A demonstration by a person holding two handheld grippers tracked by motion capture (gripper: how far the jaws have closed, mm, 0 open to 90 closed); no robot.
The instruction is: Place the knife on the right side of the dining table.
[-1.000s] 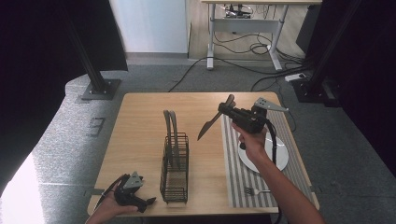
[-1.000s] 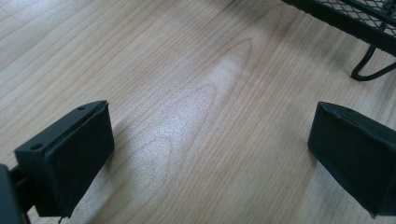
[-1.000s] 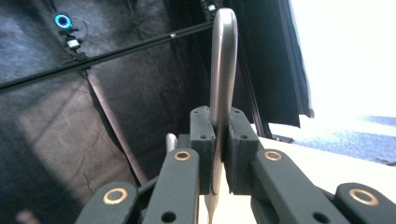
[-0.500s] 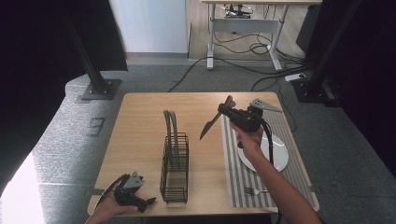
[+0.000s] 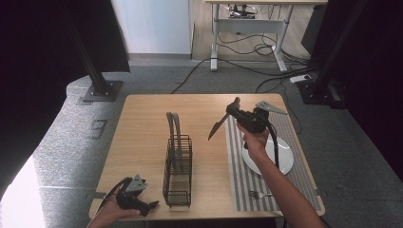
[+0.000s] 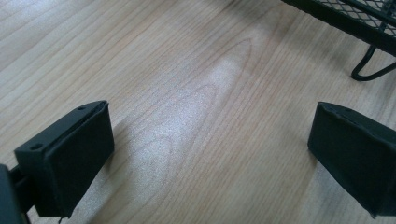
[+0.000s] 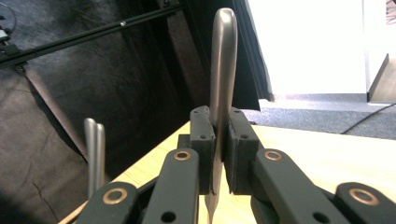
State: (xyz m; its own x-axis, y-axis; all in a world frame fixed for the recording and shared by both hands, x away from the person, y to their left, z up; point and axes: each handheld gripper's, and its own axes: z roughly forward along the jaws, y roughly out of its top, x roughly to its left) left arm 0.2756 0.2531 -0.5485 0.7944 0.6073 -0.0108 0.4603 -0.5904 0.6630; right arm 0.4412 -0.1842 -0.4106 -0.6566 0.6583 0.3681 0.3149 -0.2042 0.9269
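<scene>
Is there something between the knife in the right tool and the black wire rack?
Nothing visible. The right tool holds the knife in the air, and bare table lies between it and the wire rack, which already holds two utensils.

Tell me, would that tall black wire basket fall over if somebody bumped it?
Probably, if bumped from the side: the wire basket stands tall and narrow on the table. It looks light, being mostly open mesh. The two utensils sticking out above its rim may make it a bit top-heavy.
</scene>
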